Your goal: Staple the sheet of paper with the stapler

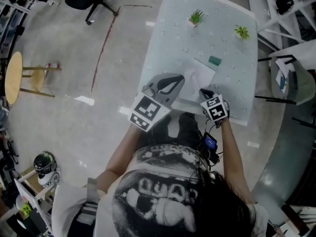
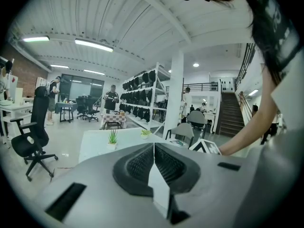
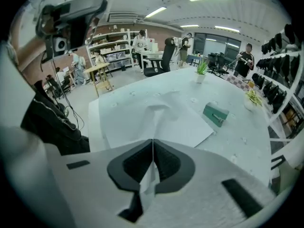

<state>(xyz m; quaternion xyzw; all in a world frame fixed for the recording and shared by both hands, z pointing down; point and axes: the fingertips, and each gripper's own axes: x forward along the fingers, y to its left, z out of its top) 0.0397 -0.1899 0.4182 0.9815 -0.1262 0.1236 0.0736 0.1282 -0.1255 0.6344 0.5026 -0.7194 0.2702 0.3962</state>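
I see an evenly bright indoor hall. Long ceiling strip lights (image 2: 93, 44) give the light, and they glare white in both gripper views. In the head view, the glossy floor (image 1: 84, 100) throws back pale reflections. Shadows are faint and soft. Both gripper views are round fisheye pictures, bent at the edges and black in the corners. The sheet of paper (image 3: 156, 122) nearly washes into the pale table (image 3: 237, 132).
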